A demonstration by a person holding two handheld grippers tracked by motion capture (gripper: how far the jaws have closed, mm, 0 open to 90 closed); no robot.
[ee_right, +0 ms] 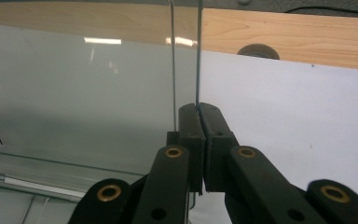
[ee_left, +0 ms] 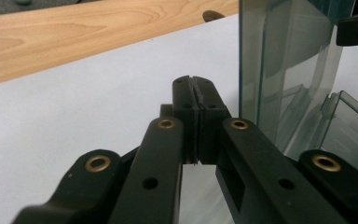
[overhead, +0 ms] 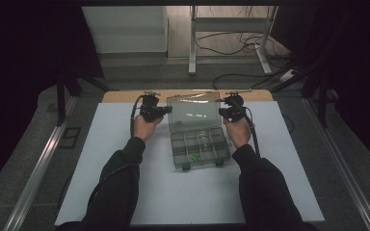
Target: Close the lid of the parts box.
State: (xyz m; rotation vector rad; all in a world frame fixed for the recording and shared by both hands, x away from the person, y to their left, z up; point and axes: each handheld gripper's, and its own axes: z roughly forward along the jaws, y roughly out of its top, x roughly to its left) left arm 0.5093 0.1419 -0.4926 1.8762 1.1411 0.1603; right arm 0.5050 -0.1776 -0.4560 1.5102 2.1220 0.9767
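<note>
Two tools are in use, one per hand. The left tool has its jaws fully closed, pad against pad, with nothing between them; it sits just beside the left edge of the raised lid, and contact with that edge cannot be determined. The right tool also has its jaws closed together; its tips meet at the lid's right edge, and whether that thin edge is pinched between the pads cannot be determined.

In the high view, the left tool and the right tool flank one clear plastic organiser box, one on each side of its lid. The lid stands open and roughly upright at the rear of the box. The tray is divided into several small compartments; the exact count is not legible. One compartment near the front holds small green items.

The box rests near the centre of one white mat, which covers one wooden worktop.
</note>
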